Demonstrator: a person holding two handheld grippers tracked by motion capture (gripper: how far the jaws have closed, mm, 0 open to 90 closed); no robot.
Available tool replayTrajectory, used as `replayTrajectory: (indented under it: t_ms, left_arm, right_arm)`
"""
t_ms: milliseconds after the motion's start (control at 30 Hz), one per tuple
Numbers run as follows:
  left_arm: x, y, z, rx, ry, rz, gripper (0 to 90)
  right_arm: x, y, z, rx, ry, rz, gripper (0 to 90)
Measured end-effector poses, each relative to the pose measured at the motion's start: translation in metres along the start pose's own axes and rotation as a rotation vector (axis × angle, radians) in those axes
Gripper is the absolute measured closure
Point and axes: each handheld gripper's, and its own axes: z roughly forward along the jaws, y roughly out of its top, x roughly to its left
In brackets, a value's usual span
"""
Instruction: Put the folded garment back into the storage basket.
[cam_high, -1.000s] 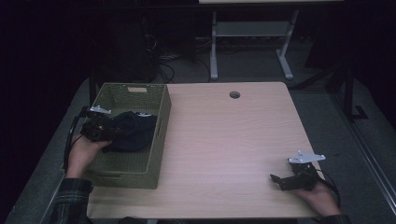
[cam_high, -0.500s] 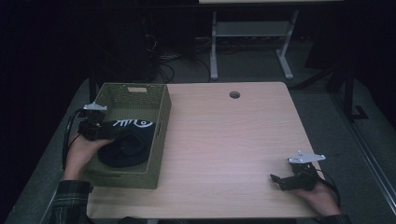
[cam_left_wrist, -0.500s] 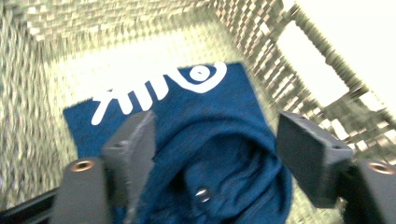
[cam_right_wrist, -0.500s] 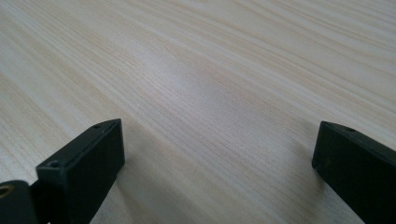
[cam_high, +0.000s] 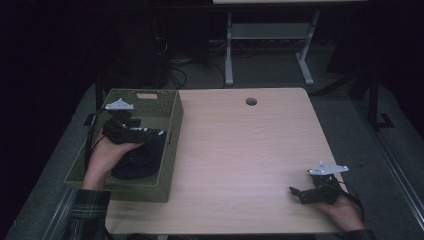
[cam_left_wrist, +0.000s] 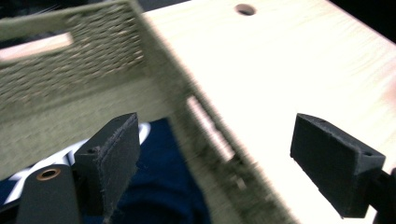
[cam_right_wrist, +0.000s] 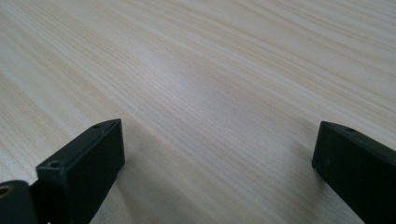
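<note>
A green woven basket (cam_high: 169, 152) stands on the left part of the light wood table (cam_high: 240, 145). Inside it lies a dark navy garment (cam_high: 137, 164) with a white marking. A hand holds my left gripper (cam_high: 152, 134) over the basket, just above the garment, pointing right. In the left gripper view its jaws stand wide open around the basket's right wall (cam_left_wrist: 210, 140), with the navy garment (cam_left_wrist: 163, 186) below and nothing between them. My right gripper (cam_high: 296, 193) rests low at the table's near right corner, open over bare wood (cam_right_wrist: 219, 93).
A round cable hole (cam_high: 251, 101) sits near the table's far edge. Behind the table are a metal stand (cam_high: 267, 35) and cables on the dark floor. The table's middle is bare wood.
The garment, held up by my left gripper a second ago, has dropped into the basket. The left gripper has opened and shifted right. The right gripper has stayed put.
</note>
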Motion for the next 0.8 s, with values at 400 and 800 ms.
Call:
replayTrajectory:
  t_ms: [400,800]
  left_arm:
    - [-0.06,0.02,0.034,-0.018,-0.107,0.085,15.1]
    - [-0.118,0.01,0.08,-0.007,-0.205,0.17,15.3]
  right_arm:
    - [0.0,0.0,0.0,-0.002,0.001,-0.001,2.0]
    - [0.0,0.001,0.001,-0.002,0.002,0.006,2.0]
